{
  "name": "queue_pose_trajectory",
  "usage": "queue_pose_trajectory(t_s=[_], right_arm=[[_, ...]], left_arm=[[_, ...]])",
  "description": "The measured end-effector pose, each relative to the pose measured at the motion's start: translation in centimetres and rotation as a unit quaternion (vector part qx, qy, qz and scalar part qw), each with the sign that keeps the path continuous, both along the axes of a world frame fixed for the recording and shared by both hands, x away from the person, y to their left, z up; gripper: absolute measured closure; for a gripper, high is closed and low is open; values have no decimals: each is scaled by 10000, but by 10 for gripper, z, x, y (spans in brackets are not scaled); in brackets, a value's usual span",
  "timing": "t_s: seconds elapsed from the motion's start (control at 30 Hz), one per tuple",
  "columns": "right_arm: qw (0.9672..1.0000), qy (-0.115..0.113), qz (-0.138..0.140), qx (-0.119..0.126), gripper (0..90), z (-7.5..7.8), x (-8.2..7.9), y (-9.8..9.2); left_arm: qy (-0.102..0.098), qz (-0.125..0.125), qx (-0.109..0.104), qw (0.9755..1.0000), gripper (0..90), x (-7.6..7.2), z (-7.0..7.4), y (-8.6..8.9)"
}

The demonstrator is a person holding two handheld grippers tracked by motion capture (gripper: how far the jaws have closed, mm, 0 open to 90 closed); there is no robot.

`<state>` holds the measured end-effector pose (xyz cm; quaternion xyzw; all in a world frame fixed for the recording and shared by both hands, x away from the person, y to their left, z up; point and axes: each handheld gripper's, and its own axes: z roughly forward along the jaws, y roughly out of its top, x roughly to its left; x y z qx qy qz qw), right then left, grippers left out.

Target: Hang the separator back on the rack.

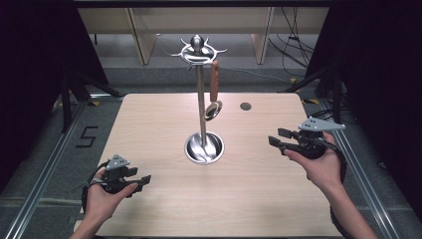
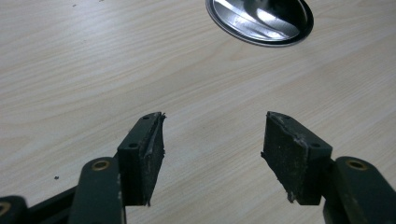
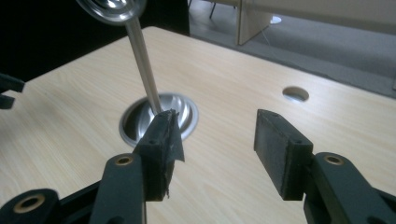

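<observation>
Pale wood table (image 1: 164,209) (round hole (image 1: 245,106)), grey floor (image 1: 45,144) — dark curtains (image 1: 30,64)

One legible marking is present: a black numeral "5" (image 1: 87,136), formed from straight angular strokes like a segmented digit. In the high view it stands on the grey floor (image 1: 47,130) to the left of the surface (image 1: 149,119), just beside the metal rail (image 1: 50,164) that runs along that side. No other text, label, brand or sign can be read on the surface, on the metal stand (image 1: 201,107) or on the tongs in the left gripper view and the right gripper view. The yellow-and-black patches (image 1: 93,103) on the floor near the far corners of the surface carry no readable characters.
</observation>
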<state>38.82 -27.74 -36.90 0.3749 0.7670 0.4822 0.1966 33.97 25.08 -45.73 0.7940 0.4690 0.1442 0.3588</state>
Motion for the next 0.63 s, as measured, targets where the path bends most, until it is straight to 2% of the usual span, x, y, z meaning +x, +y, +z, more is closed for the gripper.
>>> queue_pose_trajectory(t_s=[0.03, 0.1, 0.2, 0.23, 0.27, 0.3, 0.37, 0.4, 0.43, 0.47, 0.5, 0.53, 0.63], right_arm=[[9999, 88, -50, 53, 498, -4, -1, -1], [9998, 136, -112, -21, 498, -12, -3, -6], [9996, 199, -194, 9, 497, -23, -5, -11], [9995, 155, -240, 112, 498, -28, -5, -12], [9994, 211, -277, 49, 498, -31, -6, -15], [9990, 308, -317, 114, 499, -34, -7, -16], [9989, 266, -363, 116, 503, -44, -8, -19], [9987, 320, -390, 95, 505, -48, -9, -21], [9991, 230, -357, 10, 506, -52, -8, -23], [9991, 240, -362, 6, 508, -55, -8, -24], [9990, 273, -355, -17, 513, -57, -8, -25], [9980, 443, -443, 49, 519, -59, -11, -24], [9990, 229, -377, -111, 524, -62, -9, -25]], left_arm=[[-21, 21, -3, 10000, 376, 0, 0, 0], [-48, 13, 64, 10000, 376, 0, 0, 0], [-36, 117, -102, 9999, 376, 0, -2, -2], [-65, 147, -138, 9998, 376, 0, -2, -3], [-44, 135, -121, 9998, 376, 0, -2, -3], [-17, -19, 91, 10000, 376, 0, 0, 1], [-26, 8, 52, 10000, 376, 0, 0, 0], [-26, 5, 50, 10000, 376, 0, 0, 0], [-25, -15, 36, 10000, 376, 1, 0, 1], [-30, -7, 41, 10000, 376, 1, 0, 1], [-32, -7, 39, 10000, 375, 1, 0, 1], [-30, -23, 25, 10000, 375, 1, 0, 1], [-32, -19, 52, 10000, 374, 1, 0, 1]])
